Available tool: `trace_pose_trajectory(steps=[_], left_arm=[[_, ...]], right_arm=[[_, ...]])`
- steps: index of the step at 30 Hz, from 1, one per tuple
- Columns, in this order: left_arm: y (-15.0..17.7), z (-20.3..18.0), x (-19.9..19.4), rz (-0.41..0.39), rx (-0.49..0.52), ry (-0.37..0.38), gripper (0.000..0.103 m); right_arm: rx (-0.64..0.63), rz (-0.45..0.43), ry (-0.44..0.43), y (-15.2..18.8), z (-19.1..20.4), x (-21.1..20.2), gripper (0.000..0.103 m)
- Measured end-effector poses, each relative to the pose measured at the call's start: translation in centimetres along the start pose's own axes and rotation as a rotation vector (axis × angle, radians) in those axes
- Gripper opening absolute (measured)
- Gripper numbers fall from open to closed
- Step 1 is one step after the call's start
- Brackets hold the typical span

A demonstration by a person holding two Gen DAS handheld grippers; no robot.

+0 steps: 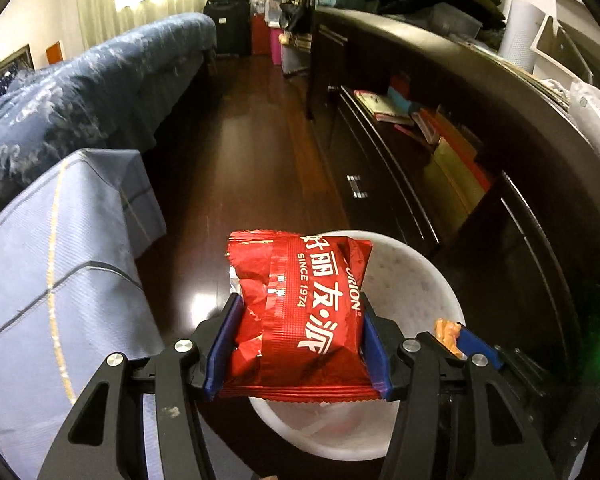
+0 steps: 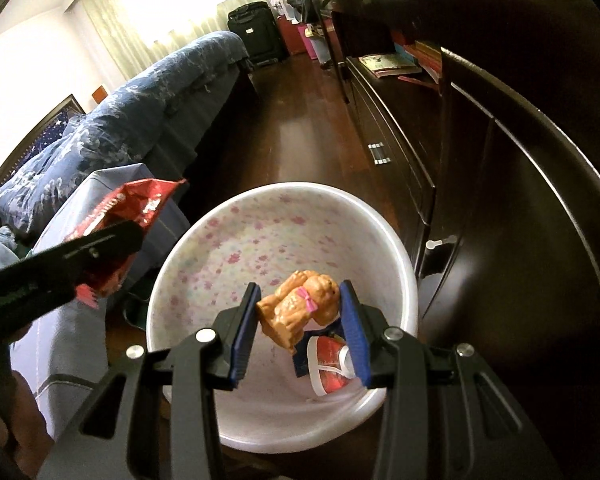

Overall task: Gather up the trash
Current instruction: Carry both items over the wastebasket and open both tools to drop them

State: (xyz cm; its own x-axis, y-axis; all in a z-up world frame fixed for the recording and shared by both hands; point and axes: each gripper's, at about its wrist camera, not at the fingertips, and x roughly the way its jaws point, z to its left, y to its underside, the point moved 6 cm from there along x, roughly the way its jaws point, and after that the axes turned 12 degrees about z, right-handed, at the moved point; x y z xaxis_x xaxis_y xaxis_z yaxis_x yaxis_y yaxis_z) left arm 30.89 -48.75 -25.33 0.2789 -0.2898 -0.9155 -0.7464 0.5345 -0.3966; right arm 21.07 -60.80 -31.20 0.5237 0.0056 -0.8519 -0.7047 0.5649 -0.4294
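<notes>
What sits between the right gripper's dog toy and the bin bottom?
Only air down to a red-and-white wrapper in the white bin, under the dog toy; right wrist view.

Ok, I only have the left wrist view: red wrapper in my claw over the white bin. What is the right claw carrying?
Observer: The right claw is shut on a small tan toy dog with a pink bow.
Operator: Is it over the bin too?
Observer: Yes, it hangs above the white bin.
Operator: Is the bin empty?
Observer: No, a red and white wrapper already lies at its bottom.
Operator: And my snack pack?
Observer: From the right, the red snack pack sits left of the bin's rim, not clearly over it.
</notes>
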Motion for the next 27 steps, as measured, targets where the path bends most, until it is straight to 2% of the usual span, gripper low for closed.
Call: trace_pose_trajectory(steps=[7,9,12,19,27], left_arm=[[-0.1,0.0,0.9,0.028,-0.016,0.009,0.058],[-0.1,0.2,0.8,0.027,-0.02,0.013,0.06],[-0.3,0.3,0.7,0.02,-0.025,0.011,0.068],[-0.4,0.5,0.0,0.0,-0.033,0.023,0.076],[-0.3,0.9,-1.4,-0.031,-0.04,0.024,0.081]], right_arm=[[-0.02,-0.004,0.013,-0.2,0.4,0.3,0.041],[-0.027,-0.007,0.03,-0.1,0.5,0.3,0.042],[-0.028,-0.01,0.034,-0.1,0.5,0.3,0.043],[-0.012,-0.029,0.035,-0.1,-0.1,-0.3,0.059],[-0.017,-0.036,0.036,-0.1,0.2,-1.1,0.063]])
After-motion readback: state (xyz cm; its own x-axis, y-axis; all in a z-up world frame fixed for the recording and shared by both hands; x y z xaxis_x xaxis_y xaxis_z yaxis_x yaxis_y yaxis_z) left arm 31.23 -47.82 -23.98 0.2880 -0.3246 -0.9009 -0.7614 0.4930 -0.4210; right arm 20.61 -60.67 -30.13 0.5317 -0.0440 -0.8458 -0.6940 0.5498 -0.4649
